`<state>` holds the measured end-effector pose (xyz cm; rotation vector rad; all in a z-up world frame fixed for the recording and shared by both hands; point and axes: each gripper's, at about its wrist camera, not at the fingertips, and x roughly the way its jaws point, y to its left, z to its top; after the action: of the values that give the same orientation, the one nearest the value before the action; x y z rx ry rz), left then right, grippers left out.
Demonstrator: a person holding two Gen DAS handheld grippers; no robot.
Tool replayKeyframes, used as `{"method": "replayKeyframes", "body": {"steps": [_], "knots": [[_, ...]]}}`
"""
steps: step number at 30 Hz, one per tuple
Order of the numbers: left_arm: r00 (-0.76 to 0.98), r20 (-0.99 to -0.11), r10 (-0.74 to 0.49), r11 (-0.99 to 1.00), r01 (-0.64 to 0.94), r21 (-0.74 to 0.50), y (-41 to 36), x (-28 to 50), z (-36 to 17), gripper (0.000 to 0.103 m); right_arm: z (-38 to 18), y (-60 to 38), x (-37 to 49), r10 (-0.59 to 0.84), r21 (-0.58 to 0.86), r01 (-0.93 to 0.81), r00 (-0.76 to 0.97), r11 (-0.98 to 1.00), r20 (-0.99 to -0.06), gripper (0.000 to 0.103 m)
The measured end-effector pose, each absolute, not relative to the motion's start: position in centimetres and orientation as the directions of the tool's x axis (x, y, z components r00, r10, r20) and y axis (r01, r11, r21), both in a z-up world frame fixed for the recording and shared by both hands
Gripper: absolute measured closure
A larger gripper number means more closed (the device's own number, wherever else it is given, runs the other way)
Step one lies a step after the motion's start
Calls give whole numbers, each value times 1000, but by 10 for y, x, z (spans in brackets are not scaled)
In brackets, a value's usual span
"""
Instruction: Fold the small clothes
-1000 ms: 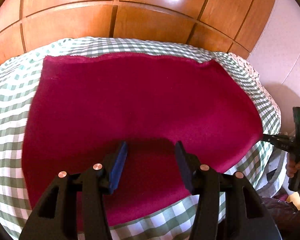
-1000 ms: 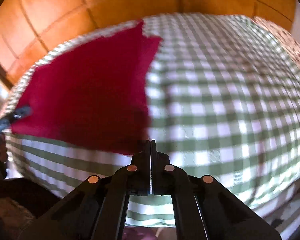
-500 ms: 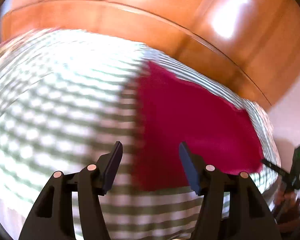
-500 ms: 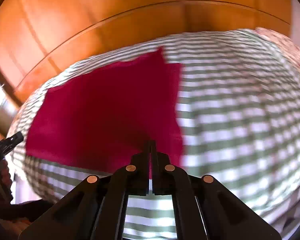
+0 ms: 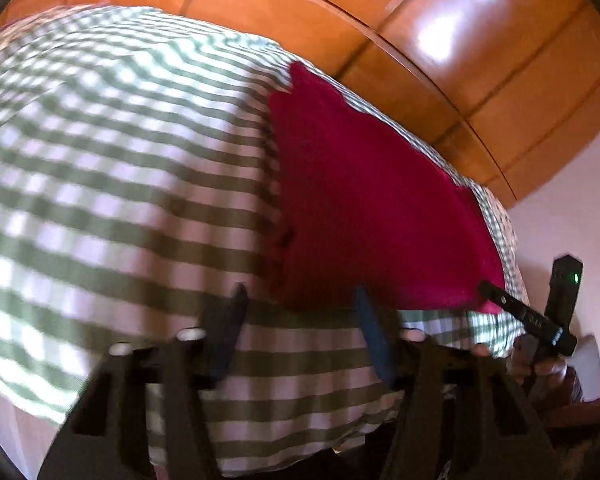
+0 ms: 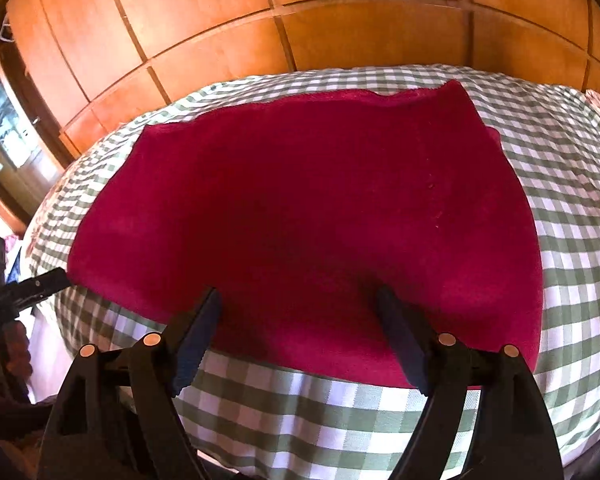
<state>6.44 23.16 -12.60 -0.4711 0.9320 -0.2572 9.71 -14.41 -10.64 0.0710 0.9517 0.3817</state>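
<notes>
The right claw (image 6: 298,312) stands wide, its jaws having just been opening; the dark ridged pads (image 6: 196,334) hang over the near hem of the crimson cloth (image 6: 300,208) with nothing pinched between them. The left claw (image 5: 300,312) appears blurred in its own view: its jaws have just been closing, yet a gap still shows between the blades, and only checked fabric and the cloth's near edge lie behind that gap, nothing gripped.

The crimson cloth is a soft, fuzzy, towel-like piece, roughly rectangular, spread flat with a slightly wavy far hem and a small folded lip at its far right corner. It lies on the bed's green-and-white gingham cover (image 6: 572,216), a smooth woven sheet. Beyond the cloth's far hem rises a glossy orange-brown wooden panelled wall (image 6: 340,32), divided into rectangles by dark grooves. Left of the cloth, in the right wrist view, the black tip of the left claw reaches its near left corner.
</notes>
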Motion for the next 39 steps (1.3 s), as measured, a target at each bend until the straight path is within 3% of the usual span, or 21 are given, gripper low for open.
{"method": "replayKeyframes", "body": {"steps": [1, 8, 11, 12, 14, 20, 28, 39], "knots": [[578, -730, -365, 900, 18, -435, 227, 67, -125, 91, -108, -144, 97, 347, 225, -285, 518, 932, -781, 24], [568, -755, -328, 932, 65, -356, 229, 53, -123, 91, -115, -144, 98, 346, 227, -281, 517, 932, -783, 23], [596, -751, -286, 943, 36, -331, 231, 53, -111, 81, -116, -143, 97, 340, 216, -285, 522, 934, -782, 22], [609, -738, -289, 938, 28, -345, 233, 55, -105, 70, -116, -143, 97, 341, 216, -285, 522, 934, -782, 22], [648, -706, -286, 929, 6, -371, 235, 62, -90, 58, -117, -144, 98, 347, 225, -284, 522, 932, -779, 21], [614, -767, -186, 960, -51, -274, 226, 111, -90, 56, -118, -140, 96, 337, 206, -291, 530, 934, -778, 18], [607, -786, -116, 984, -39, -175, 205, 135, -88, 56, -118, -136, 97, 328, 197, -291, 528, 936, -783, 14], [605, -792, -79, 993, -23, -116, 195, 140, -88, 92, -121, -132, 99, 314, 177, -293, 531, 939, -787, 11]]}}
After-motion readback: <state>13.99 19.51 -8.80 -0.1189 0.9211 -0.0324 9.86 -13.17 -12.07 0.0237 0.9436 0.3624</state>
